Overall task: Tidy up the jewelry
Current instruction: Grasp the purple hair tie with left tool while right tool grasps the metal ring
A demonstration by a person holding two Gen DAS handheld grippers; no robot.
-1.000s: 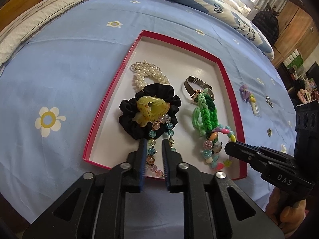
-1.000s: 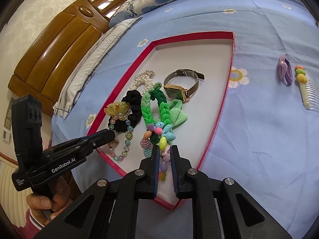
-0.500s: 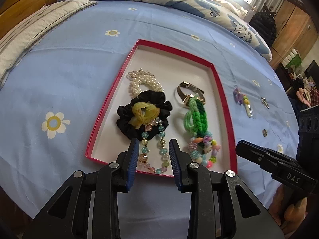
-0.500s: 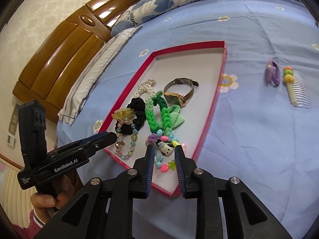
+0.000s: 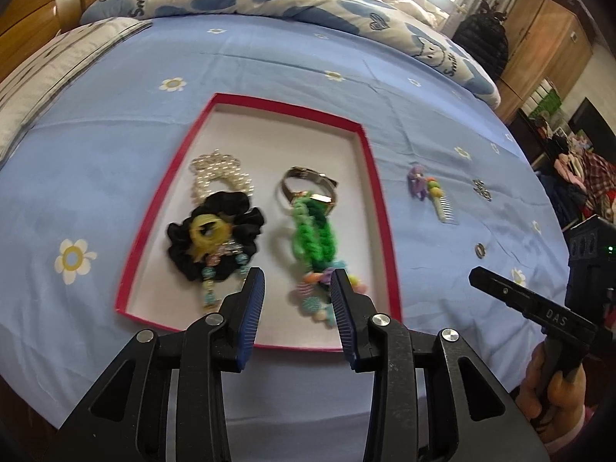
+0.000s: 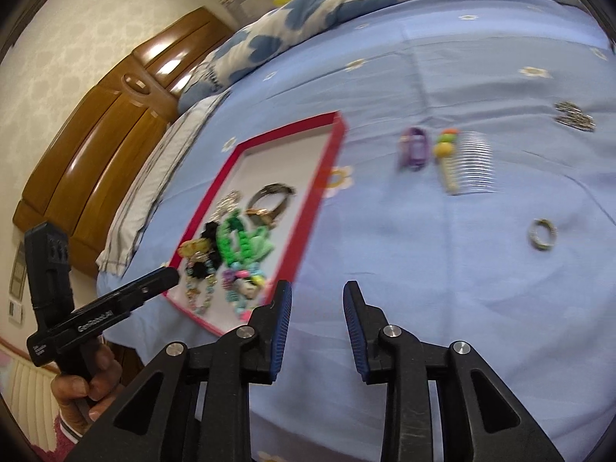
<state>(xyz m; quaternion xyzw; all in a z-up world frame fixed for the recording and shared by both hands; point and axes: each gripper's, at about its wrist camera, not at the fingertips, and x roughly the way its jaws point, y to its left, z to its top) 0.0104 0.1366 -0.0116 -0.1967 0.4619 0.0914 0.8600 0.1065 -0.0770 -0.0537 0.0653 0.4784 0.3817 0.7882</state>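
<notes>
Blue flowered bedsheet (image 5: 292, 65) underneath everything. Left gripper (image 5: 297, 288): jaws opening, nothing clamped, poised over near end of red-rimmed tray (image 5: 379, 208). Right gripper (image 6: 316, 300): jaws opening too, empty, over bare sheet beside tray. Inside tray: one black scrunchie (image 5: 235, 208), one pearl bracelet (image 5: 219, 171), one watch (image 5: 308, 183), one green braided band (image 5: 313, 231), two beaded bracelets. Well apart on sheet: one purple clip (image 6: 412, 148), one comb (image 6: 467, 163), one ring (image 6: 542, 234).

Blk tongs (image 5: 296, 308) w/ blue pads (image 5: 252, 310)
</notes>
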